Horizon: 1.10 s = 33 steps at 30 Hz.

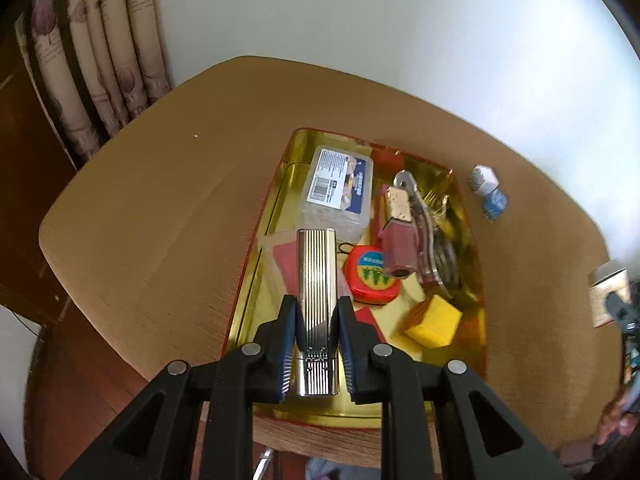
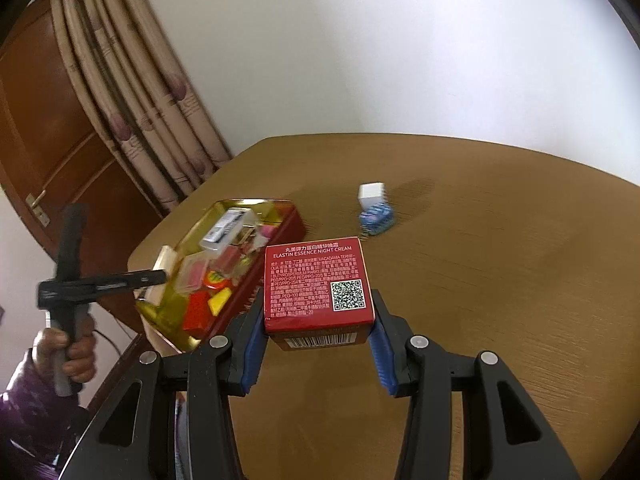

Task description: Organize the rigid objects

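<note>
A silver ribbed case sits between blue pads above a gold-lined red tin, a yellow cube at its four o'clock, while a red box carries white print.

The ribbed metal case hides part of the red card and the gold tin's floor beneath it. Under the pink bottle, a tangle of metal pieces overlaps too closely to sort out. At the left wrist view's right edge the right gripper is cut off and smeared — what it carries cannot be read there. In the right wrist view the tin's contents blur together, and the white-and-blue item on the table is streaked — its shape stays unclear. The red box's small print is illegible.
</note>
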Each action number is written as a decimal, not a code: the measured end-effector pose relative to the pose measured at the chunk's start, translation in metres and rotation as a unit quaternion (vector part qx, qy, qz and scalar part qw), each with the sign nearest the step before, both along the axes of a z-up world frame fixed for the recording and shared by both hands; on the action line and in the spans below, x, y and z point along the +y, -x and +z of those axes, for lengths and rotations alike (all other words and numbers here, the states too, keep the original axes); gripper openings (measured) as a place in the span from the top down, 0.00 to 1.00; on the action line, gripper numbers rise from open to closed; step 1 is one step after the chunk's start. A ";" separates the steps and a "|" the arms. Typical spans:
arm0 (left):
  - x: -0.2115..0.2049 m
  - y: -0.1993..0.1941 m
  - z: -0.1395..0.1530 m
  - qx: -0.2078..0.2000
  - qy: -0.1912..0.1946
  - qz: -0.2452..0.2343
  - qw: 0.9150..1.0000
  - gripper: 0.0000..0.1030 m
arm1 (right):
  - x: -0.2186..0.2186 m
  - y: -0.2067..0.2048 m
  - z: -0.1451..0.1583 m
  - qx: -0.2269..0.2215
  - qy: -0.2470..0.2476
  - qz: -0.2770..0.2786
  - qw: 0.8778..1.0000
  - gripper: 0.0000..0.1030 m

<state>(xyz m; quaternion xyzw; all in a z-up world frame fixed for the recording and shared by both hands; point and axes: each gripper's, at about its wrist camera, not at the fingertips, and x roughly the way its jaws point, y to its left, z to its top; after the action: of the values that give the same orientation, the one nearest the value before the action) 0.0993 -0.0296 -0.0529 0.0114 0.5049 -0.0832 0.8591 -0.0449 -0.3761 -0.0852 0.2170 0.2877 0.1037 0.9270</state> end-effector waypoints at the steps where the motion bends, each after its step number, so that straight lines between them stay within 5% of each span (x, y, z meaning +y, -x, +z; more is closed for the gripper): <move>1: -0.001 -0.001 -0.003 0.001 -0.007 0.001 1.000 0.80 | 0.005 -0.003 0.002 -0.001 -0.001 0.007 1.000 0.58; 10: 0.012 0.009 0.002 -0.012 -0.022 0.018 1.000 0.78 | 0.063 -0.036 0.020 -0.006 -0.006 0.085 0.996 0.58; 20: 0.050 0.044 0.031 -0.115 -0.015 0.079 0.990 0.63 | 0.147 -0.094 0.013 0.028 0.021 0.176 0.984 0.58; 33: 0.058 0.042 0.019 -0.098 -0.002 0.076 0.992 0.63 | 0.186 -0.128 -0.009 0.064 0.072 0.175 0.980 0.56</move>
<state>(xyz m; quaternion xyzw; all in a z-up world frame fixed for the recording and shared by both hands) 0.0572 0.0286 -0.0343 -0.0171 0.4179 -0.0154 0.9082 0.0835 -0.1905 -0.0945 0.1019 0.3866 0.2288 0.8876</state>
